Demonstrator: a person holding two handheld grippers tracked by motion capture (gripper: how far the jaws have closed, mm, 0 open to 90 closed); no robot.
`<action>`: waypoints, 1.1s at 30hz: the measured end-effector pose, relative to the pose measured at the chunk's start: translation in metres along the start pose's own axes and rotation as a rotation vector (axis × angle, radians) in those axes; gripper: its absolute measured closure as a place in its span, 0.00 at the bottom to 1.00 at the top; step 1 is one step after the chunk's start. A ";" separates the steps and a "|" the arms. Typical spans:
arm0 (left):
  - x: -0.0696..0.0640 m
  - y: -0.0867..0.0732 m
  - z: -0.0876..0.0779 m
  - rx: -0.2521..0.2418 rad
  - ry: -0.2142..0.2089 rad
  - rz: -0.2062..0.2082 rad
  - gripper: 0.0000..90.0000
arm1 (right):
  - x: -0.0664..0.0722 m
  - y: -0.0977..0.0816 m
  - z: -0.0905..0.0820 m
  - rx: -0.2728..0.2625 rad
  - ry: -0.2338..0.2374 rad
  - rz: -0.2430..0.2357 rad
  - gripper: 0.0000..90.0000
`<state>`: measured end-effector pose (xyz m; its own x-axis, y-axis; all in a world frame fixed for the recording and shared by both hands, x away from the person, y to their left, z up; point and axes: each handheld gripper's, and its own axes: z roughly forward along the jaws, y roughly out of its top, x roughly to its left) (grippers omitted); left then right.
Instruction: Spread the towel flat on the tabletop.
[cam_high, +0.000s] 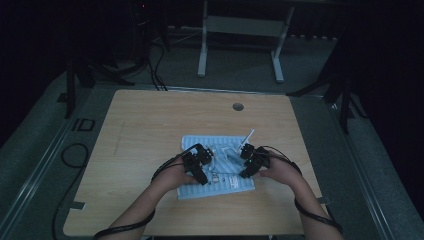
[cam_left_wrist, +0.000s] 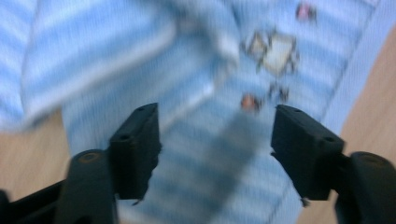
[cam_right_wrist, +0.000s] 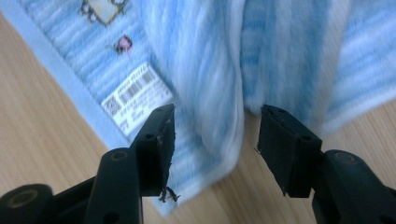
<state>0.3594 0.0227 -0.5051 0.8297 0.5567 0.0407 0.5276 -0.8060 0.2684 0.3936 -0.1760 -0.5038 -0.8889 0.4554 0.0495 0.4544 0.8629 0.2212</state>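
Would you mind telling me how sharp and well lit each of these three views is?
High view: dim, with dark surroundings, though the striped cloth stays legible. Left gripper view: bright but motion-blurred, the cloth's pattern smeared. Right gripper view: bright, the barcode label fairly sharp, the hanging fold blurred.

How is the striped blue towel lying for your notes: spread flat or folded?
Partly folded: the towel has a layer doubled over itself.

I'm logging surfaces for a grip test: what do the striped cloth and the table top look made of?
The striped cloth looks like soft knitted or terry fabric: fine ribbed rows, matte blue and white bands, a limp fold; the fibre cannot be told. The table top looks like wood or wood-look laminate: pale grain lines, smooth and nearly matte.
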 end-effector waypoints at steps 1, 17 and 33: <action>0.001 0.003 0.002 0.003 -0.003 0.001 0.43 | 0.000 0.002 0.001 0.001 0.001 -0.008 0.53; 0.006 0.013 -0.012 -0.060 0.068 -0.018 0.97 | 0.005 -0.001 -0.010 -0.006 -0.030 -0.054 0.93; 0.059 -0.021 -0.027 -0.027 0.165 -0.171 0.97 | 0.018 -0.063 -0.030 -0.032 -0.009 -0.034 0.93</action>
<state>0.3923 0.0782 -0.4819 0.6865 0.7118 0.1485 0.6510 -0.6926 0.3105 0.3475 -0.2287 -0.4879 -0.9032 0.4279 0.0326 0.4216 0.8706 0.2536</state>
